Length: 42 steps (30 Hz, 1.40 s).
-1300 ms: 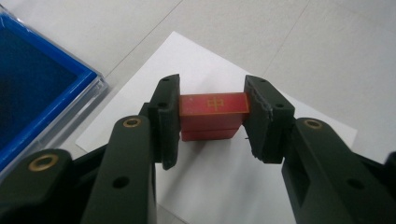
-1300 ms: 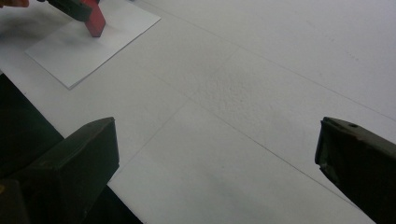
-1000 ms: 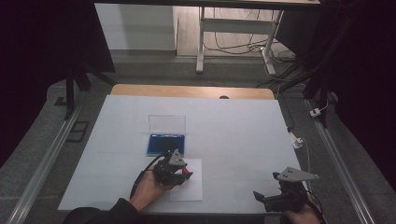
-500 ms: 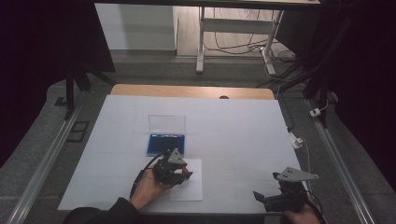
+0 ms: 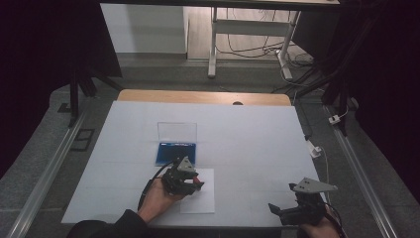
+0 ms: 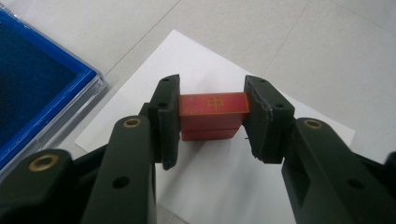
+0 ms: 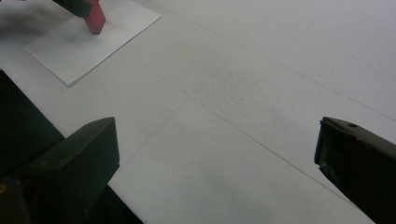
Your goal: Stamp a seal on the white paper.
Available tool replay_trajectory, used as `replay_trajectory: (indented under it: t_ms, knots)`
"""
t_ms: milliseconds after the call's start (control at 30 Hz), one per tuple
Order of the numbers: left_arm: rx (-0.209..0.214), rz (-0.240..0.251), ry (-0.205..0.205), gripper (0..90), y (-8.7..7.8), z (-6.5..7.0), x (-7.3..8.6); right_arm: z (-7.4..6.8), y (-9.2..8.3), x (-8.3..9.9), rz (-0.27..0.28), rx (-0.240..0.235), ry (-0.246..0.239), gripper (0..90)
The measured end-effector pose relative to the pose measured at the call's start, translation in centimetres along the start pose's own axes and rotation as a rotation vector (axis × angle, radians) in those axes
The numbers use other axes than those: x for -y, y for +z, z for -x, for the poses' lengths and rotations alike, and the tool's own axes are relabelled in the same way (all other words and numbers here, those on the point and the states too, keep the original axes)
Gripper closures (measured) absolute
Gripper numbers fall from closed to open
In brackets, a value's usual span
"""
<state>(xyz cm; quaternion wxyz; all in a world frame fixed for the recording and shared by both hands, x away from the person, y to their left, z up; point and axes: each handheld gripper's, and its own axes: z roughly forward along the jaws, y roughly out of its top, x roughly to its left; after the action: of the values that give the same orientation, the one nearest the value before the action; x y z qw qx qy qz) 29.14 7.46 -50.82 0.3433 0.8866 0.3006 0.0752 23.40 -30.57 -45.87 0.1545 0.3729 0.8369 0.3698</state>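
**Red block pinched over the paper, right side wide open**

Your left tongs (image 6: 212, 123) are clamped on the red block (image 6: 213, 114), one pad on each end, and the block's foot rests on the white sheet of paper (image 6: 224, 186). In the high view the left tongs (image 5: 190, 182) sit over the far left corner of that sheet (image 5: 200, 198), near the middle of the worktop (image 5: 257, 144). Whether the block's underside is flat on the paper or just above it, you cannot tell; your own jaws cover its lower sides.

Just to the far left lies the blue case (image 5: 176, 152), its clear lid (image 5: 177, 133) standing upright at the far edge. The case's near corner is close beside the paper in the left gripper view, blue case (image 6: 32, 88) cut off by the frame.

Over on the right, your right tongs (image 5: 289, 214) hang spread at the near edge of the worktop, nothing between them. The right gripper view shows bare white surface between the jaws, with the red block (image 7: 95, 16) and paper (image 7: 93, 39) far off at the top left, the block's upper part cut off.

Open room runs across the whole right half and the far stretch of the worktop. The near edge is tight under both your hands.
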Motion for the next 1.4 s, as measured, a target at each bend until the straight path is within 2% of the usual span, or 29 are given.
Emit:
replay_trajectory:
  t_ms: [267,367,600,933,1400]
  knots:
    - [-0.017,-0.021,0.019,58.4,0.0,0.3,-0.4,0.0,0.0,0.0,0.001,-0.001,-0.001,0.3]
    - [-0.002,-0.023,0.011,58.3,-0.1,0.3,-0.5,0.0,0.0,0.0,0.002,-0.001,0.001,0.3]
    - [0.005,-0.007,0.031,58.2,-0.3,0.6,-0.7,0.0,0.0,0.0,0.004,-0.001,0.001,0.3]
    - [0.008,0.018,0.015,58.1,-1.1,0.2,-1.0,0.0,0.0,0.0,0.007,-0.003,0.001,0.3]
    - [-0.003,0.056,-0.009,58.1,-2.4,-1.0,-1.3,0.1,0.0,0.0,0.008,-0.008,0.003,0.3]
